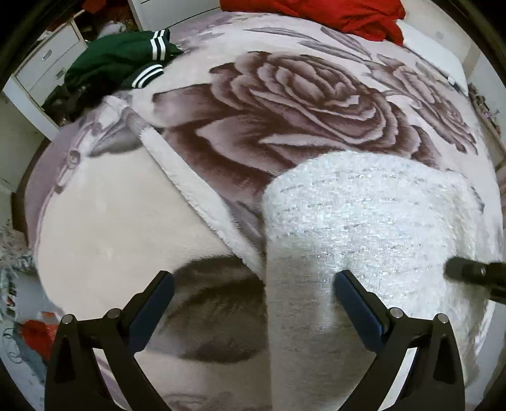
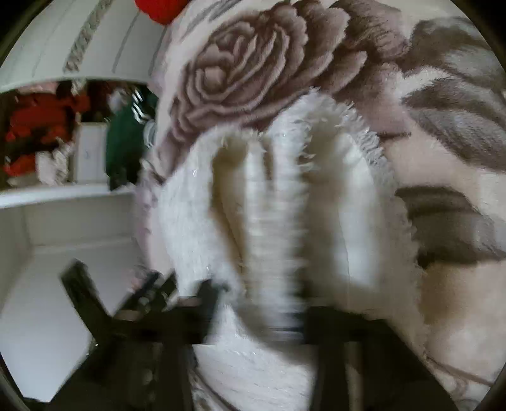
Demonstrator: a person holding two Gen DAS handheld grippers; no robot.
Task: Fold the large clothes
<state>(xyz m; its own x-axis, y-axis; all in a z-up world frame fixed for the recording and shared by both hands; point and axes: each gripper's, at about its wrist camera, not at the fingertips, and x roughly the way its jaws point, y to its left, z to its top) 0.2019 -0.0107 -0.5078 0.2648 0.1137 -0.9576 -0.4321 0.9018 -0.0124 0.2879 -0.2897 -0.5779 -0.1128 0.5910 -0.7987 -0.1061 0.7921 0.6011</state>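
A folded white fuzzy knit garment (image 1: 370, 221) lies on the rose-patterned blanket (image 1: 284, 95) at the right of the left wrist view. My left gripper (image 1: 253, 294) is open just above the blanket, its right finger over the garment's near left edge and holding nothing. My right gripper (image 2: 256, 303) is shut on the white fuzzy garment (image 2: 262, 196), whose folded layers bunch up between its jaws; this view is blurred. The tip of the right gripper shows at the right edge of the left wrist view (image 1: 471, 272), at the garment's right side.
A green garment with white stripes (image 1: 120, 63) lies at the bed's far left. A red garment (image 1: 332, 15) lies at the far edge. White drawers (image 1: 44, 66) stand left of the bed. The rose blanket also shows in the right wrist view (image 2: 442, 189), with white furniture (image 2: 63, 221) to the left.
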